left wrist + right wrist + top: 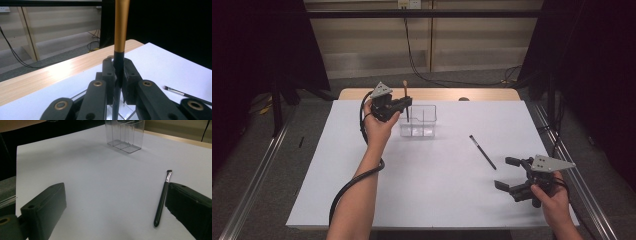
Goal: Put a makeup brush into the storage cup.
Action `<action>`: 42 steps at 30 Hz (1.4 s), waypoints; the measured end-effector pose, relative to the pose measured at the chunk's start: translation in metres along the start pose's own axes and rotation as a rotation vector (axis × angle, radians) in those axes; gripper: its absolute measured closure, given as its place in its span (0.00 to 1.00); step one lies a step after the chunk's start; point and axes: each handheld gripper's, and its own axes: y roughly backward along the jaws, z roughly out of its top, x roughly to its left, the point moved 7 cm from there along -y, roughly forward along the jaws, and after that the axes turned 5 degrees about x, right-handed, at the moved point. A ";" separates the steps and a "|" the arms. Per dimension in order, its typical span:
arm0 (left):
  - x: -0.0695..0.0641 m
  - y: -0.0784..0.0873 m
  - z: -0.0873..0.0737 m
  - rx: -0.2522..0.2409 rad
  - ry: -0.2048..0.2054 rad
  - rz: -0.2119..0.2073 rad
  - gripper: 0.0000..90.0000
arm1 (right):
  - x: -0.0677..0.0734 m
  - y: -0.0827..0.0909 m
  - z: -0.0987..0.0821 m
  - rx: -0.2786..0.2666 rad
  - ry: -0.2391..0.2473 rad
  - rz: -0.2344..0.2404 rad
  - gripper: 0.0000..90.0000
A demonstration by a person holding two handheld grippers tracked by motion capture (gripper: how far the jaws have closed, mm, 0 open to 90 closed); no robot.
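Two brushes. Left gripper (404,103) pinches gold brush (121,27) upright at its dark stem, over clear holder (419,121). Right gripper (510,174) spread; black brush (162,198) lies flat just ahead of it. Likely light, stiff, slippery: grip mid-handle.

A rectangular light wooden table (492,94) covered by a large white sheet (432,180) stands on grey carpeted floor (307,125). Behind it runs a beige panelled wall (482,45) with a white socket plate (408,4), from which black cables (412,55) trail to the floor. Black curtains (257,45) hang either side; metal rails (257,175) flank the table
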 end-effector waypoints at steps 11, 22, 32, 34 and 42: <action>-0.002 0.010 -0.003 -0.023 0.072 -0.063 0.48 | 0.001 0.000 0.000 0.001 0.002 0.002 0.03; -0.015 0.023 -0.012 -0.030 0.033 -0.100 0.30 | 0.002 -0.002 0.001 0.004 0.006 0.000 0.03; -0.023 0.036 -0.028 -0.015 0.048 -0.148 0.17 | 0.003 -0.002 0.001 0.000 0.011 -0.002 0.03; -0.025 0.037 -0.032 -0.012 0.047 -0.151 0.14 | 0.003 -0.003 0.001 0.003 0.013 -0.005 0.03; -0.034 0.045 -0.045 -0.006 0.039 -0.189 0.06 | 0.004 -0.004 0.000 0.006 0.018 -0.012 0.03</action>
